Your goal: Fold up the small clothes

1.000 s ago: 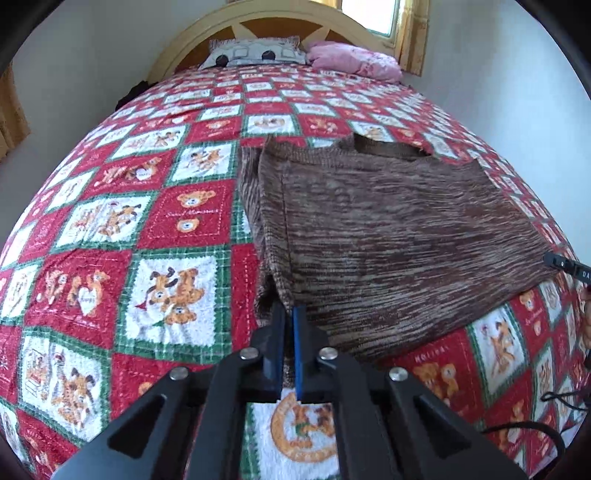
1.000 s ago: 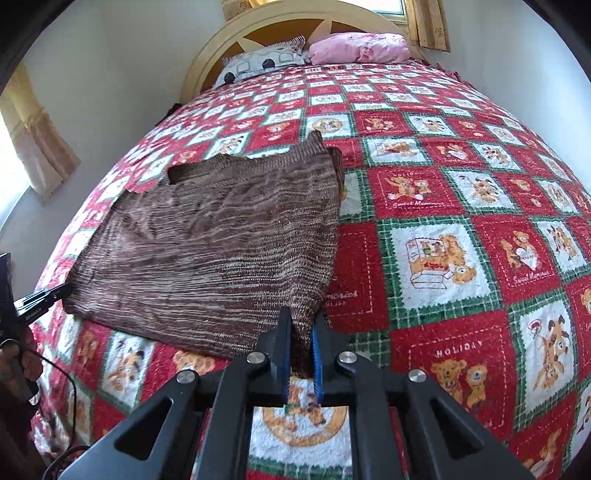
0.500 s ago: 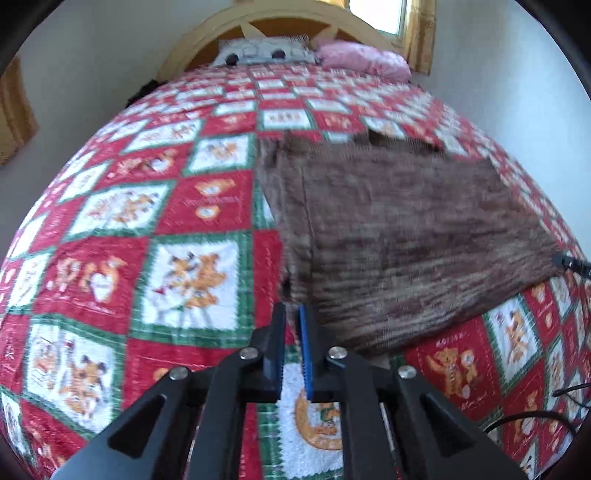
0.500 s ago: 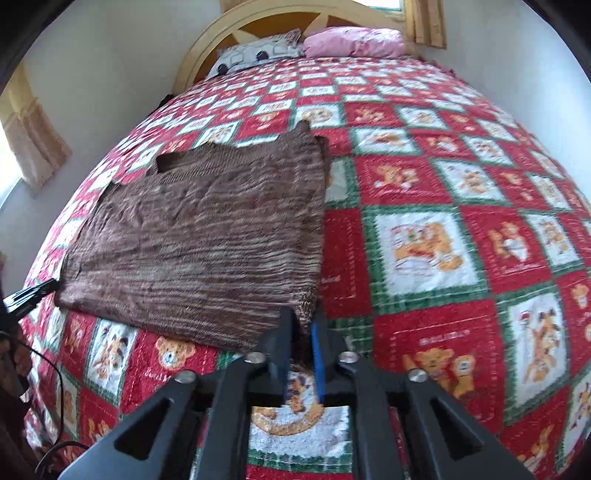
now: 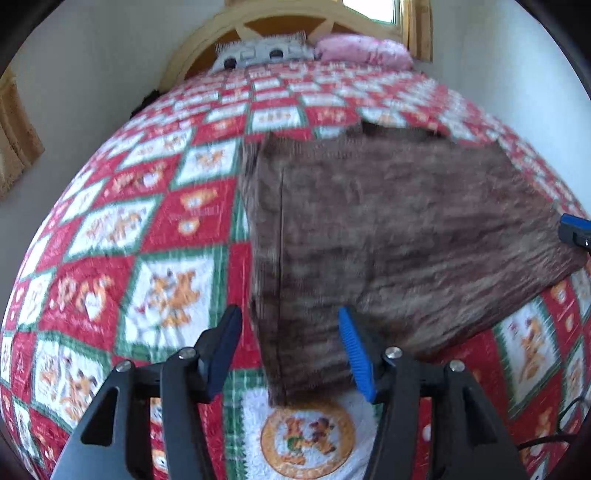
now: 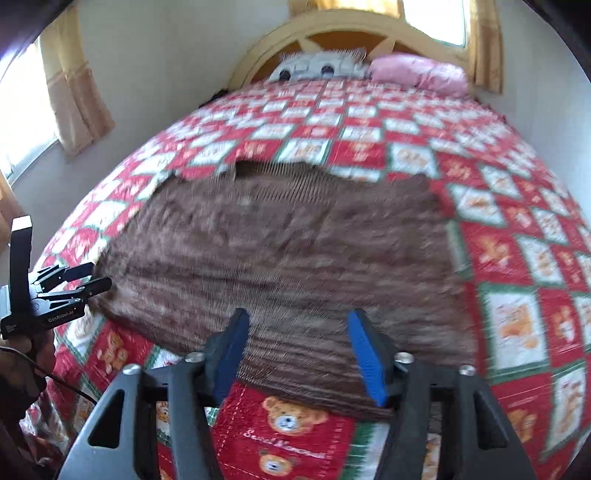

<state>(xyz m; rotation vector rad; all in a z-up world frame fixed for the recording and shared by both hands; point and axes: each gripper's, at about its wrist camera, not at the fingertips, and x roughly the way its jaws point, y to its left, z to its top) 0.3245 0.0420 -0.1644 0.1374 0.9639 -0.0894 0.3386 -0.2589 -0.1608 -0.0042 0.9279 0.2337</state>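
Observation:
A brown knitted garment [image 5: 388, 229] lies flat on the red, white and green patchwork bedspread [image 5: 110, 229]. My left gripper [image 5: 290, 325] is open, its jaws straddling the garment's near left corner without gripping it. In the right wrist view the garment [image 6: 280, 258] fills the middle. My right gripper [image 6: 295, 328] is open just above its near hem. The left gripper also shows in the right wrist view [image 6: 88, 278] at the garment's left corner. A bit of the right gripper [image 5: 574, 230] shows at the right edge of the left wrist view.
A grey patterned pillow [image 6: 317, 66] and a pink pillow [image 6: 417, 74] lie at the wooden headboard [image 6: 332, 33]. Curtains [image 6: 74, 81] hang on the left wall. A black cable [image 5: 554, 432] trails at the bed's near edge.
Both grippers were shut on the garment's near corners and have now opened, letting it go. The right gripper has swung left toward the middle of the near hem.

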